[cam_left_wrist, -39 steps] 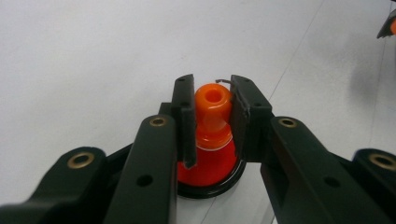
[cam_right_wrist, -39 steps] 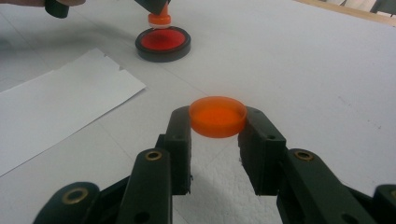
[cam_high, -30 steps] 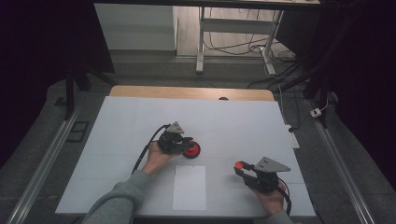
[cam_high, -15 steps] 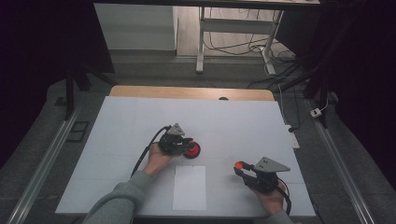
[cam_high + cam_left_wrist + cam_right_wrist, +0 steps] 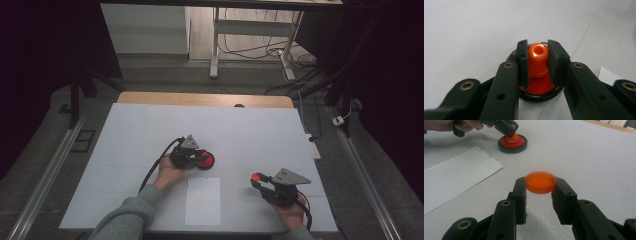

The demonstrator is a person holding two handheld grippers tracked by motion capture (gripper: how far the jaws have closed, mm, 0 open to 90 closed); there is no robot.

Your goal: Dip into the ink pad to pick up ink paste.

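A round red disc with a black rim (image 5: 206,160) (image 5: 512,143) lies on the white table, and an orange knob (image 5: 538,58) stands up from its middle. My left gripper (image 5: 197,159) (image 5: 537,63) is shut on that knob, one pad on each side. An orange flat cap (image 5: 540,182) (image 5: 255,177) sits between the jaw tips of my right gripper (image 5: 540,185) (image 5: 258,181), which is shut on it just above the table at the front right. The left gripper (image 5: 510,129) also appears far off in the right gripper view.
A white sheet of paper (image 5: 202,200) (image 5: 454,179) lies at the front middle of the white table top (image 5: 150,125). A wooden strip (image 5: 200,99) runs along the far edge. Metal rails flank the table and cables lie on the floor beyond.
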